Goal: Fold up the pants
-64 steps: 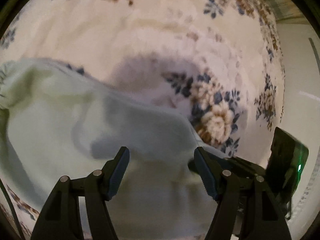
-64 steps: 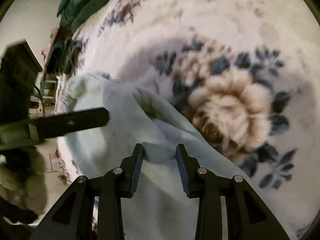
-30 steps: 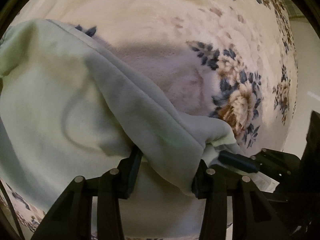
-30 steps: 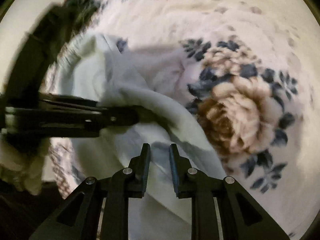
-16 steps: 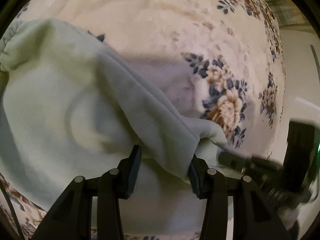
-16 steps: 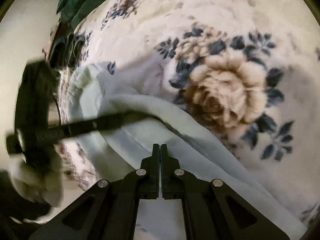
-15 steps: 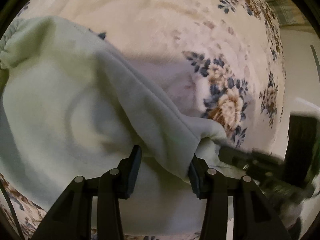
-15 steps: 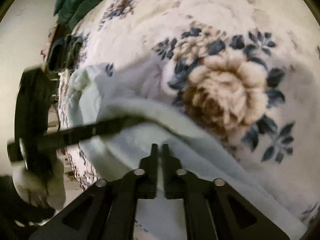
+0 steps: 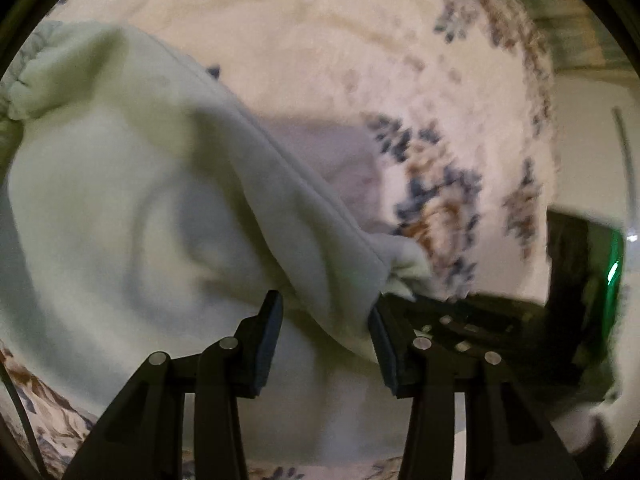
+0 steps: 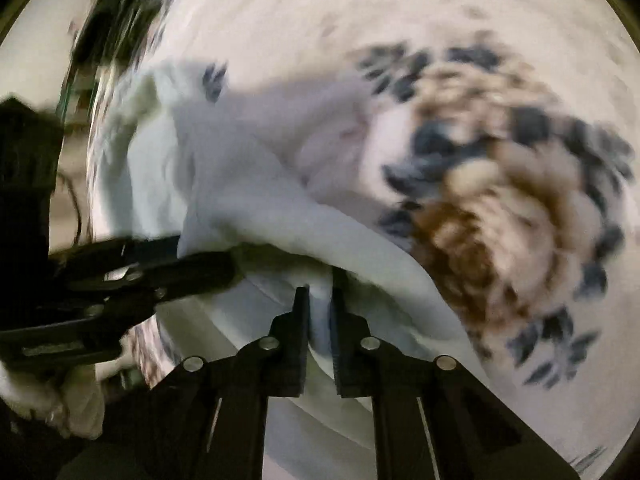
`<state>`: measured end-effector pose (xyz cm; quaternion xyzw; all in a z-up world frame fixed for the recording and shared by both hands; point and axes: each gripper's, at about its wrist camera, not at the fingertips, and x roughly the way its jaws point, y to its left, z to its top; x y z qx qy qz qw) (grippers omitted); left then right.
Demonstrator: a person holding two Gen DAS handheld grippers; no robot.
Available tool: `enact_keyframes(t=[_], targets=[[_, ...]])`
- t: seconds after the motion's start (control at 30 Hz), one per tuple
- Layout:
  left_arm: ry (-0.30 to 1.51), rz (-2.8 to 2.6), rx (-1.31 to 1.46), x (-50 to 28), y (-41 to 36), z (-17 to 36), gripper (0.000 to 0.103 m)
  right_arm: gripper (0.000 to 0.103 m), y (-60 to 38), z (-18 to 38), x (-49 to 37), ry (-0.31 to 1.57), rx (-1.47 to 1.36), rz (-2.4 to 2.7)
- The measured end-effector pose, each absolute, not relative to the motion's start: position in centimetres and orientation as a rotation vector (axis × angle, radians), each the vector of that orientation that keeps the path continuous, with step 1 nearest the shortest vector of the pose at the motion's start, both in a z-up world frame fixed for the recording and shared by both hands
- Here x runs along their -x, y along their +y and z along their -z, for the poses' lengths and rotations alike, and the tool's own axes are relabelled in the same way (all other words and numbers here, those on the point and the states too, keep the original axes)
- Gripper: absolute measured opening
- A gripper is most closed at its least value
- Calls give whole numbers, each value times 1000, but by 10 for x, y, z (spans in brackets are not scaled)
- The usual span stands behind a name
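Pale mint fleece pants (image 9: pixel 120 200) lie bunched on a floral blanket (image 9: pixel 360 60), with the gathered waistband at the far left. My left gripper (image 9: pixel 326 308) is shut on a thick fold of the pants, lifted off the blanket. In the right wrist view the same pants (image 10: pixel 248 200) hang in a ridge. My right gripper (image 10: pixel 319 296) has a thin layer of that cloth in its narrow gap, and its jaws are closing on it. The left gripper (image 10: pixel 216 266) reaches in from the left, holding the fold just beside it.
The blanket (image 10: pixel 500 160) with its large brown and blue flower spreads to the right. A pale sleeve and hand (image 10: pixel 60 400) hold the left tool at the lower left. A pale wall (image 9: pixel 592 140) lies past the blanket's right edge.
The right gripper's jaws have narrowed onto the pants edge and its view has rolled. The left gripper has risen a little, still holding the same fold.
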<state>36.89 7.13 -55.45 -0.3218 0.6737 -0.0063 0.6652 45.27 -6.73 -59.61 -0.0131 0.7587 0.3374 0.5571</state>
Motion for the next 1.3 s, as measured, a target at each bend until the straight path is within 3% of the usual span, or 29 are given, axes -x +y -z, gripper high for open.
enact_keyframes(t=[0.2, 0.37, 0.53, 0.57, 0.6, 0.67, 0.7, 0.73, 0.77, 0.8, 0.93, 1.07, 1.17, 1.23, 1.27, 1.3], targets=[[1421, -55, 624, -375, 90, 544, 43, 7, -125, 545, -453, 1523, -124, -566], [1509, -138, 620, -380, 112, 586, 43, 8, -186, 589, -477, 1582, -461, -422], [1521, -122, 561, -383, 106, 592, 43, 15, -214, 555, -490, 1494, -361, -392], [1521, -122, 545, -383, 103, 591, 43, 24, -213, 549, -490, 1494, -340, -400], [1521, -121, 539, -380, 104, 591, 43, 40, -216, 547, -490, 1510, -320, -414], [1522, -120, 532, -381, 102, 591, 43, 53, -201, 559, -484, 1598, -311, -464], [1523, -119, 534, -381, 103, 592, 43, 53, -194, 569, -477, 1646, -345, -496], [1524, -116, 532, -380, 104, 592, 43, 53, -194, 582, -475, 1700, -395, -520], [1526, -112, 527, -382, 105, 593, 43, 46, -192, 589, -471, 1721, -401, -540], [1529, -109, 522, -381, 106, 593, 43, 13, -189, 589, -467, 1696, -333, -514], [1521, -109, 523, -373, 116, 596, 43, 11, -199, 558, -465, 1492, -207, -386], [1511, -130, 538, -363, 129, 595, 43, 10, -230, 595, -478, 1617, -406, -287], [1503, -137, 544, -362, 126, 598, 41, 14, -211, 571, -488, 1578, -363, -316], [1504, -129, 523, -363, 123, 599, 41, 27, -195, 551, -496, 1520, -376, -396], [1505, -129, 507, -363, 122, 599, 41, 42, -186, 549, -499, 1523, -392, -445], [1506, -131, 491, -365, 119, 599, 41, 44, -172, 552, -505, 1548, -399, -498]])
